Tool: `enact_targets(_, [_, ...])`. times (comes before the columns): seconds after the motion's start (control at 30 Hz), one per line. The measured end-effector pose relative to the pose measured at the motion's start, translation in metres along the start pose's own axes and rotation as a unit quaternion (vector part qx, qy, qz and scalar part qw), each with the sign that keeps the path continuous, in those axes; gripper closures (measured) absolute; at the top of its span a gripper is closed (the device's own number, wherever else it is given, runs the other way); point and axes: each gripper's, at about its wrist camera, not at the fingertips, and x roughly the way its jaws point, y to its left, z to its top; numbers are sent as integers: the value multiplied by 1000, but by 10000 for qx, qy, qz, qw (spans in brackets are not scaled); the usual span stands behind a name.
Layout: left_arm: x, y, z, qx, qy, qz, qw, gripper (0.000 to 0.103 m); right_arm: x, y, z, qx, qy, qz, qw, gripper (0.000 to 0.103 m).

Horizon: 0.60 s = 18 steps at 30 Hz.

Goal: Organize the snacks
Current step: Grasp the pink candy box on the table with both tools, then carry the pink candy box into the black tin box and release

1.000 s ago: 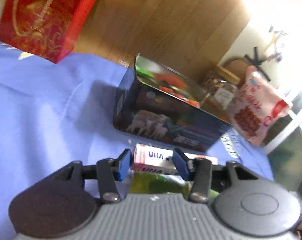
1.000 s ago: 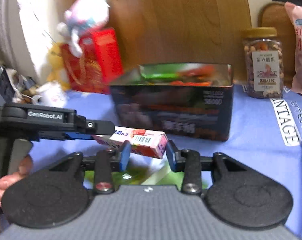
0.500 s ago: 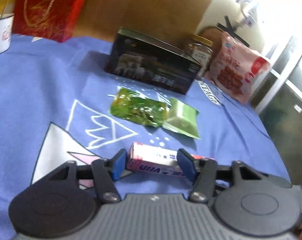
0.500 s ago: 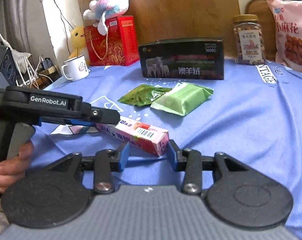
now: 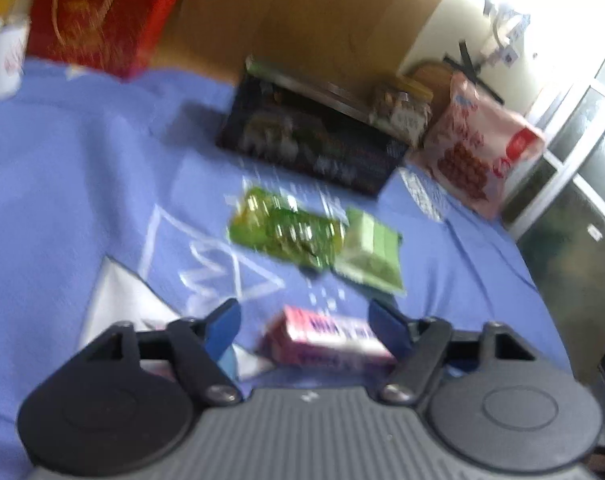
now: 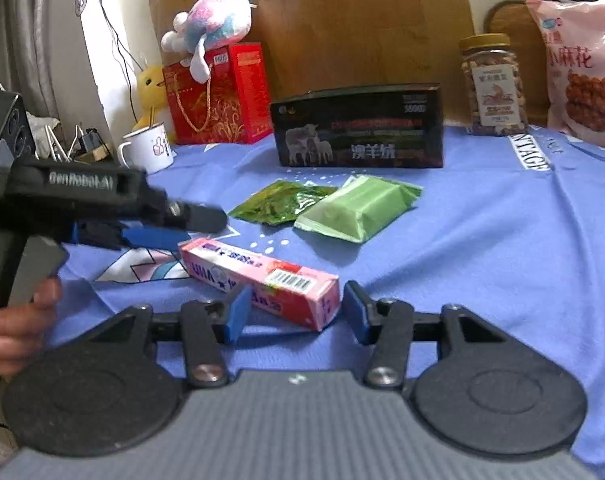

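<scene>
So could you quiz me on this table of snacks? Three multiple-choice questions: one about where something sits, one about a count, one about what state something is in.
1. Where is the long pink cardboard snack box?
A. inside the dark sheep-print box
B. lying flat on the blue cloth, nearest the grippers
C. on top of the red gift bag

2. How many green snack packets lie on the cloth?
A. one
B. two
C. four

3. How is the left gripper?
A. open, not clamping the pink box
B. shut on the pink box
C. shut on the white mug

Answers:
1 B: the box rests on the blue cloth, in front of the dark sheep-print box.
2 B: a shiny green packet and a pale green packet lie side by side.
3 A: its blue fingers stand wide apart, with a gap to the box.
</scene>
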Motion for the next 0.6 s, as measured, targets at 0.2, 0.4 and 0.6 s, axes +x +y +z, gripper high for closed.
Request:
enact_targets(0.2, [5, -14, -7, 131, -124, 256, 9995, 45, 2, 9, -3, -284, -86, -99, 9995, 52])
enact_targets(0.4, [-2, -20, 15, -69, -210, -82, 9997, 45, -14, 6, 12, -310, -511, -235, 9979, 53])
enact_targets(0.6, [8, -35, 72, 164, -601, -99, 9980, 45, -1, -6, 55, -473, -923, -368, 9939, 53])
